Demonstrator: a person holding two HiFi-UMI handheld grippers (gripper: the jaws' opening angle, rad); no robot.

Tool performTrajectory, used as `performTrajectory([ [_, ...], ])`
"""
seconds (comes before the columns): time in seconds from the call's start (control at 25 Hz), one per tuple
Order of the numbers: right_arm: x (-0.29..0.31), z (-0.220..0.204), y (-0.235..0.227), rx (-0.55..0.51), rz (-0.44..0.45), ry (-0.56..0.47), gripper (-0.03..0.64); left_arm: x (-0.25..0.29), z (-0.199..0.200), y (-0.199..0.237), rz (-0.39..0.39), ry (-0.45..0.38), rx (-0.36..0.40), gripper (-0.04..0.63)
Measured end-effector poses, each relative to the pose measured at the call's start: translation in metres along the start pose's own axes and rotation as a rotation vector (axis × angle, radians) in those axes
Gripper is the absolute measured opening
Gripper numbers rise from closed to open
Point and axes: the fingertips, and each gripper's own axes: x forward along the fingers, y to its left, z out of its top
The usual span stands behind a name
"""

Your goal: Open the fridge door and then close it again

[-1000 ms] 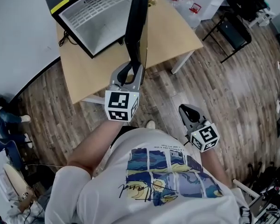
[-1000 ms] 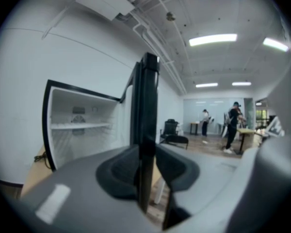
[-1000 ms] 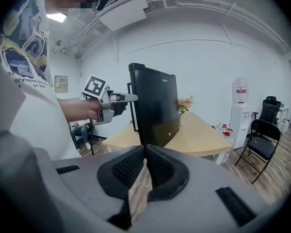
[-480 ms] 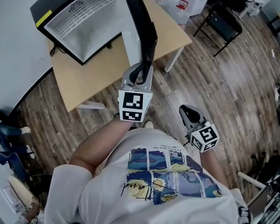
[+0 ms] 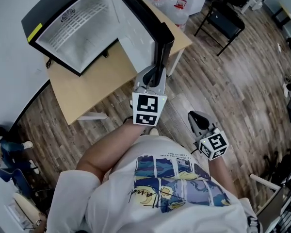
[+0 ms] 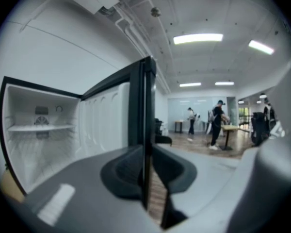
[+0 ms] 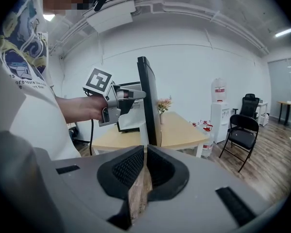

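One mini fridge (image 5: 72, 33) stands on one light wooden table (image 5: 92, 89), against the wall. Its single fridge door (image 5: 150, 25) is open and swung out past the table's front edge. The white cavity faces the person. One wire shelf (image 6: 39, 127) is visible inside; no contents can be made out.

Two grippers are in use. The left gripper (image 5: 156, 72) is held level at the door's free edge. Its jaws have just been closing, with the thin dark edge of the door between them, and the pads are clamped on that edge. One marker cube (image 5: 148, 109) sits at its rear, just ahead of the person's forearm.

The right gripper (image 5: 194, 116) hangs low beside the person's body, well apart from the door and over the plank floor (image 5: 223, 81). Its jaws are drawn together at the tips with nothing between them. It carries its own marker cube (image 5: 213, 144).

Surroundings:
- one black folding chair (image 5: 220, 16) beyond the table
- three water jugs with red handles (image 5: 180, 5) on the floor near it
- one water dispenser (image 7: 218, 110) against the wall
- one vase of flowers (image 7: 162, 106) on the table
- three people (image 6: 217, 123) standing far down the room
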Motion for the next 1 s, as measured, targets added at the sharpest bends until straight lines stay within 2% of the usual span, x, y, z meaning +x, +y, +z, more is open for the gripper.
performTrajectory([
  [1.0, -0.014, -0.002, -0.034, 0.033, -0.077, -0.010, 0.026, 0.054, 0.011, -0.031, -0.073, -0.006, 0.005, 0.051],
])
